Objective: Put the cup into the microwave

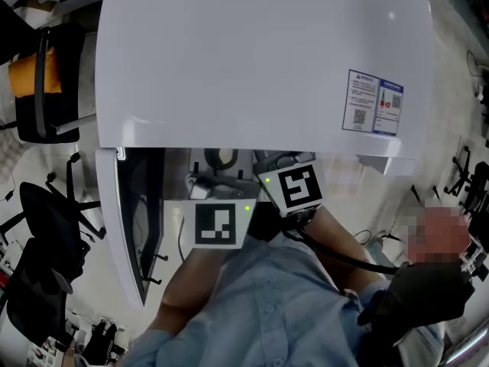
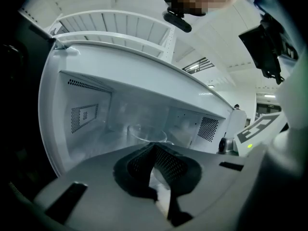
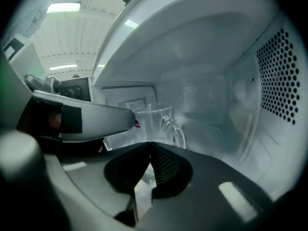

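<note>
Shows a clear glass cup (image 3: 155, 121) standing upright on the floor of the white microwave (image 1: 260, 60), handle turned to the right in the right gripper view, with the door (image 1: 141, 220) hanging open at the left in the head view. Finds the left gripper (image 2: 154, 147) with its jaws pressed together and nothing between them, tips pointed into the cavity toward the cup. Puts the right gripper (image 3: 150, 144) beside it, likewise closed tip to tip and empty, the cup just beyond its tips and gripped by neither.
</note>
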Demonstrator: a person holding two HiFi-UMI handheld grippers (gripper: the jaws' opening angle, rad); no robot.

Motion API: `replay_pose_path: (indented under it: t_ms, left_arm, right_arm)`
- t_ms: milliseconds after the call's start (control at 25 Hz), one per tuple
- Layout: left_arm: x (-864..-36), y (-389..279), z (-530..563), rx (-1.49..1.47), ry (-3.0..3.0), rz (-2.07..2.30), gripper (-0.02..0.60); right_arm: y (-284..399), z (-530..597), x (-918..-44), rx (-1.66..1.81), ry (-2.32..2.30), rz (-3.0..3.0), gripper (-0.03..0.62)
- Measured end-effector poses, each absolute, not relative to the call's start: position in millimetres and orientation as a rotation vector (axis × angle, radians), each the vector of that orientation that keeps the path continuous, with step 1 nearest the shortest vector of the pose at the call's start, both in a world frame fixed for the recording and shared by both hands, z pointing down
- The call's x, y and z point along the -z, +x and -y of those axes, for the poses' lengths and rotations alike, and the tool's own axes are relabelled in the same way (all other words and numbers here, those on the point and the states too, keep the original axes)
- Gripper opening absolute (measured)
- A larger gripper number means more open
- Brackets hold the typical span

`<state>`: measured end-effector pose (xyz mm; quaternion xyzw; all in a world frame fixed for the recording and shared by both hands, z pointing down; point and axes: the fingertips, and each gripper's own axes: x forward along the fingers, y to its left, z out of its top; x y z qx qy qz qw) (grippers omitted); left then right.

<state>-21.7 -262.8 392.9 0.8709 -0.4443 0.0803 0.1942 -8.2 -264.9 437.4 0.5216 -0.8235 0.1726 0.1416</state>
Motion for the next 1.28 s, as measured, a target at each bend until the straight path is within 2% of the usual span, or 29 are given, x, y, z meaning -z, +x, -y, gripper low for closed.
replay_pose_path:
  t_ms: [520,1280]
  left_arm:
    - [-362.8,-13.0,225.6,-0.218,2.469,1.295,0.006]
    - [-231.7,22.5,96.1,-0.078,2.517,1.638,0.006]
  right_arm:
    - [-2.2,228.8,-410.7,-0.505,1.485,2.425,0.003]
    - [40.2,105.7,-270.5,-0.225,1.378,2.663,0.002]
